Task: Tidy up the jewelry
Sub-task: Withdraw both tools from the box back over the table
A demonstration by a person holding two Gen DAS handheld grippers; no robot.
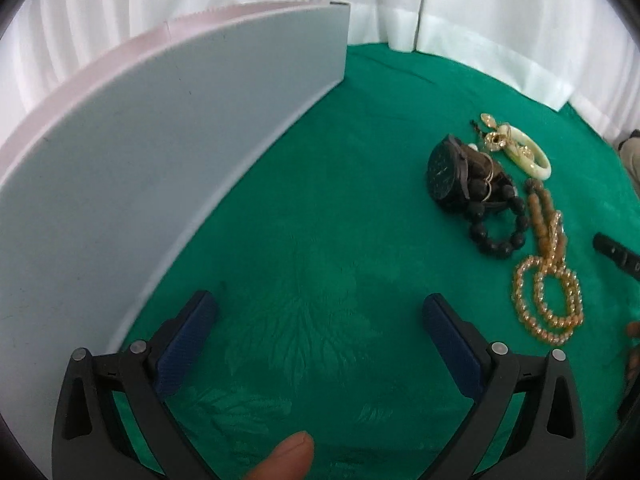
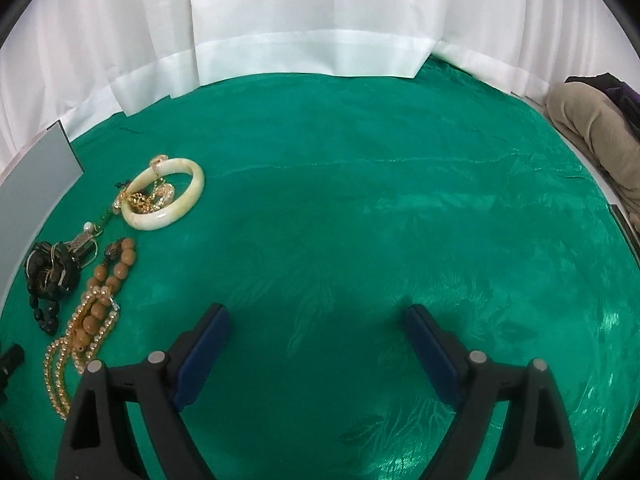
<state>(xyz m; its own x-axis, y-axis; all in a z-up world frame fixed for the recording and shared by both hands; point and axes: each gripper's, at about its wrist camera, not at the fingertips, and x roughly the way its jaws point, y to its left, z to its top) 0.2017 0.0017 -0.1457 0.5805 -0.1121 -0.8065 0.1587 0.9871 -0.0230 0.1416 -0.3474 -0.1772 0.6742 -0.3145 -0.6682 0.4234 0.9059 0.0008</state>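
A pile of jewelry lies on the green cloth. In the left wrist view, right of centre, are a black watch, a black bead bracelet, a pale jade bangle, brown wooden beads and a gold bead necklace. My left gripper is open and empty, left of the pile. In the right wrist view the bangle, wooden beads, gold necklace and black beads lie at the left. My right gripper is open and empty over bare cloth.
A tall grey box stands at the left in the left wrist view, close to the left finger; its corner shows in the right wrist view. White curtains hang behind. A tan cloth bundle lies at the far right.
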